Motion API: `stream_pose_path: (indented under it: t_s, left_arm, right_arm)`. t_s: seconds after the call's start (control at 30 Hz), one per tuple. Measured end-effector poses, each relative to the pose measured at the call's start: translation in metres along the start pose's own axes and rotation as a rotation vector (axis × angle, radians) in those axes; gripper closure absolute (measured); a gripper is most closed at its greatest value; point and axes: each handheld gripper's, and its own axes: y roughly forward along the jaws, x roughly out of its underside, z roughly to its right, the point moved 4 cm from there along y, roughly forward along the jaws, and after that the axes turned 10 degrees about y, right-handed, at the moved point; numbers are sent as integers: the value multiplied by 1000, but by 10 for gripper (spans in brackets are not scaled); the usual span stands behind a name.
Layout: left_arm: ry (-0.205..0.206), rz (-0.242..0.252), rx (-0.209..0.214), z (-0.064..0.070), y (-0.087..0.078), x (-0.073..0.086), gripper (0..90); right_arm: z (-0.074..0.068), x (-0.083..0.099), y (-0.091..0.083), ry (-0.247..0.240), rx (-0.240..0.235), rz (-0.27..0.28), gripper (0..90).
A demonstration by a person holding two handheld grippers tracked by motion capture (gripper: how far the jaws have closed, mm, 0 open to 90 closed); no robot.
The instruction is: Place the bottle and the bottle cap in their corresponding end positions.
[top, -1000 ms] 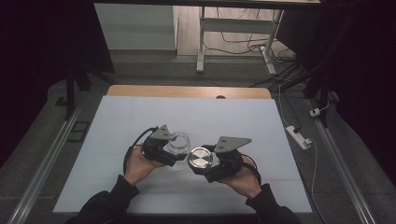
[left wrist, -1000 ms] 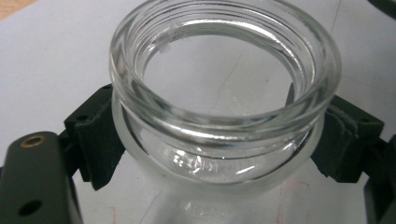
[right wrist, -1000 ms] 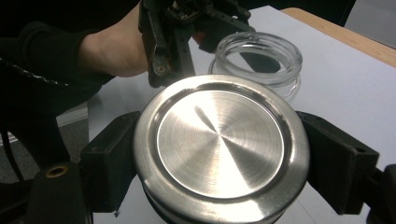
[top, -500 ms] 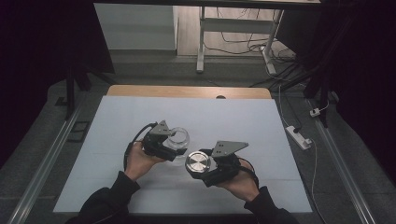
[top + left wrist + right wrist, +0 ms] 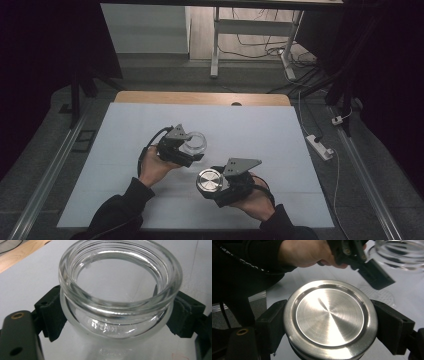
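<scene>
L gripper (image 5: pixel 192 150) clamped on glass jar (image 5: pixel 194 142), jaws either side below the rim, mouth open, above table (image 5: pixel 280 130) centre. R gripper (image 5: pixel 212 184) clamped on metal lid (image 5: pixel 209 182), approx 5 o'clock from jar, apart from it.

Jar (image 5: pixel 194 142) in left jaws, lid (image 5: pixel 210 181) in right jaws, lid nearer & right of jar

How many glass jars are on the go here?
1. The single clear glass jar is clamped between the jaws of the left gripper, its mouth open. The right gripper holds its round metal lid nearby, apart from it.
</scene>
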Motion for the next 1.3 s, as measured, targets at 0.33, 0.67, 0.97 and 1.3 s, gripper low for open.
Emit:
stream_pose_path:
  t_s: [0.33,0.67,0.97,1.3]
  left_arm:
    - [-6,8,-5,-7,10,-5,155]
    - [4,7,-11,-15,22,-9,155]
    - [1,5,-23,-23,30,-9,155]
    - [0,0,-42,-31,42,-8,155]
  right_arm:
    - [-3,7,8,1,-4,-3,188]
    - [-4,16,20,1,-1,-24,188]
    - [-4,23,31,-15,6,-44,188]
    - [7,31,40,-11,36,-53,188]
